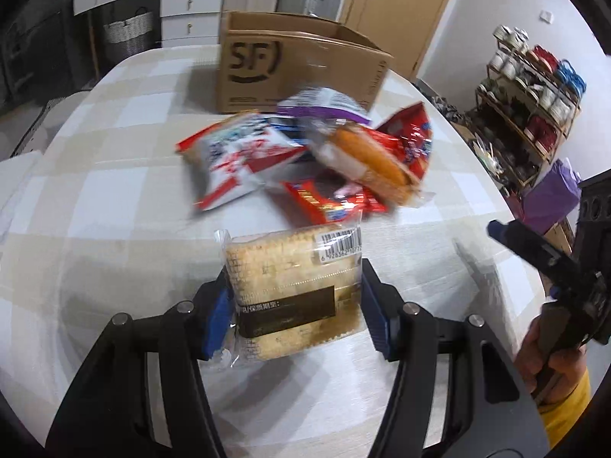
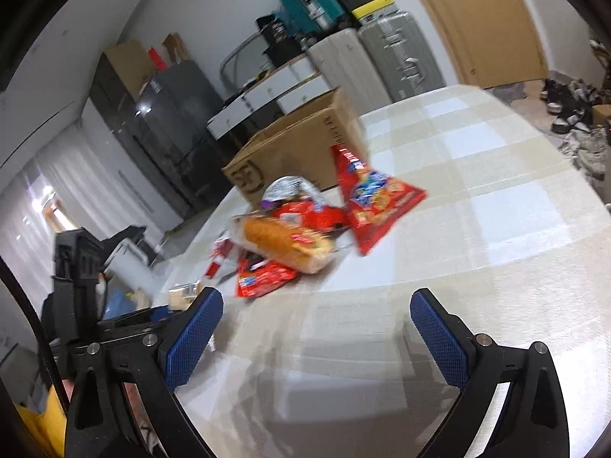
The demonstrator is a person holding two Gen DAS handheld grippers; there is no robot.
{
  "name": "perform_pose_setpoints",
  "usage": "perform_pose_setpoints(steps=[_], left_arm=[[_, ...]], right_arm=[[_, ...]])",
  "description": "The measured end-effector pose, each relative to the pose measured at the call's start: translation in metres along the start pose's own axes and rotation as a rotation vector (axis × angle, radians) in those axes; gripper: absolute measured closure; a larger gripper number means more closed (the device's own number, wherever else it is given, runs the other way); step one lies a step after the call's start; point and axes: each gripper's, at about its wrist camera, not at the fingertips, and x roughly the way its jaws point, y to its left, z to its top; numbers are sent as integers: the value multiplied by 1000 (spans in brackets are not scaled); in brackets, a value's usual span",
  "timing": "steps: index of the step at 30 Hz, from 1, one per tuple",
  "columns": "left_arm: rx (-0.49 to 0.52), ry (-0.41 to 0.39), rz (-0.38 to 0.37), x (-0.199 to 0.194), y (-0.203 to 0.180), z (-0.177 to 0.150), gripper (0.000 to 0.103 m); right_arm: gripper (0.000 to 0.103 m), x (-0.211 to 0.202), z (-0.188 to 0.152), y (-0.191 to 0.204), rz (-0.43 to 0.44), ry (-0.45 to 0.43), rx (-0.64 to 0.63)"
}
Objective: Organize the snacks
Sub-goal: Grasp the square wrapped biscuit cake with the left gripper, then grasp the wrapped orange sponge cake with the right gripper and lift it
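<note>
The left gripper clamps a clear-wrapped cracker packet above the checked tablecloth. The right gripper hangs open, empty. Remaining snack pile lies before the cardboard box.

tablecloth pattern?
Beige and white check on the tablecloth; clearest in the right wrist view.

Left gripper: black frame, silver screws, blue ribbed pads. Right gripper: same build (blue pads cross-hatched). Hand: bare skin, yellow sleeve.
</note>
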Motion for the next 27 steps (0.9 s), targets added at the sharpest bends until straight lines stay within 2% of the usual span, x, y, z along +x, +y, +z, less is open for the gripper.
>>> perform_pose_setpoints(steps=[4,7,12,14,17,21,27], left_arm=[[-43,-18,6,-10,27,-7,46],[-73,-27,1,-14,46,-11,46],[-101,-34,-14,-19,68,-20,46],[-112,-37,-18,-22,76,-24,46],[-120,-32,-28,-21,82,-26,46],[-123,-28,-42,-19,87,-26,46],[-122,-16,-59,-16,87,-27,46]], right_arm=[[3,3,15,15,15,8,-35],[3,21,39,37,33,53,-106],[4,55,52,56,-20,120,-213],[20,83,54,68,-84,172,-304],[34,110,46,78,-159,240,-408],[37,125,38,87,-221,242,-508],[39,140,35,87,-288,264,-564]])
